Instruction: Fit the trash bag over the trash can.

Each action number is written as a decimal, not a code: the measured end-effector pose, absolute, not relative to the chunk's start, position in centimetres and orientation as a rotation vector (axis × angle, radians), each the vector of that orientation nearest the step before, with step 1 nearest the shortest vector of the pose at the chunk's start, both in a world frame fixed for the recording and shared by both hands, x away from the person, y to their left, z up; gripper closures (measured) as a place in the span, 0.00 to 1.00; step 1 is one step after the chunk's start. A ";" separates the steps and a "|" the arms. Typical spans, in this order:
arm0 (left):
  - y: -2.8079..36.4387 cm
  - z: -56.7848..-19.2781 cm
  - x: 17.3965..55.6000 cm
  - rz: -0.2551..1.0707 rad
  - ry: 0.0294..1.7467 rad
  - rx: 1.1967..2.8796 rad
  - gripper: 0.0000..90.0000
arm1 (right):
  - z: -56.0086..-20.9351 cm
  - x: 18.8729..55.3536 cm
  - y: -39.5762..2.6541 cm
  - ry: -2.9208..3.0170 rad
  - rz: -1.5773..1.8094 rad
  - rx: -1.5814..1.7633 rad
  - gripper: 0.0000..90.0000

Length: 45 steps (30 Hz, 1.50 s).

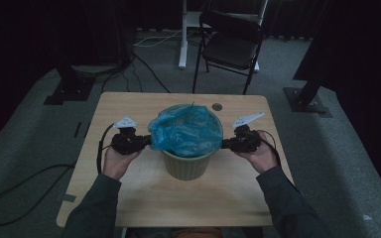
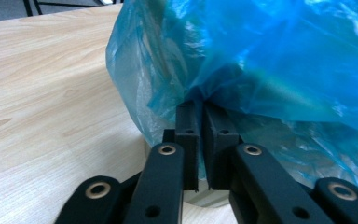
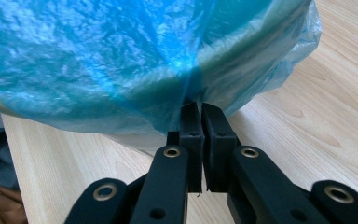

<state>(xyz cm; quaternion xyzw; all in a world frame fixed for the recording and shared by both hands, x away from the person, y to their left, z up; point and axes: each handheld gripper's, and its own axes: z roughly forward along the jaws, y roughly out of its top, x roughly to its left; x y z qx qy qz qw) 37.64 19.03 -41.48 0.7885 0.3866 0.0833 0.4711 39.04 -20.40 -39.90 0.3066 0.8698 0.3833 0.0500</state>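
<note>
The jaws of the left gripper (image 1: 146, 143) stand pressed nearly together, pinching a fold of the blue plastic bag (image 1: 186, 130) at the bag's nine o'clock side. In the left gripper view the film bunches into a tight pleat right at the tips of the left gripper (image 2: 201, 106). The bag sits in the pale green bin (image 1: 188, 166) at the middle of the wooden table (image 1: 144, 198), its loose top billowing above the rim and partly draped over it. At the bin's three o'clock side the right gripper (image 1: 225, 144) has its jaws pinched on the bag's edge the same way; in the right gripper view the film gathers to a point between the tips of the right gripper (image 3: 200, 106), with the bin's rim just above. A black folding chair (image 1: 230, 42) stands beyond the table at twelve o'clock.

The step in hand looks like fitting the bag's mouth over the rim. To do it well, both pinches should hold only a thin fold near the hem, pull outward evenly toward nine and three o'clock, then go down past the lip together. Uneven tension could tip the light bin or tear the film.
</note>
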 end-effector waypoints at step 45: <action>19.3 -37.8 37.6 0.225 0.796 1.821 0.79 | -35.9 40.8 -19.0 2.647 1.405 0.838 0.85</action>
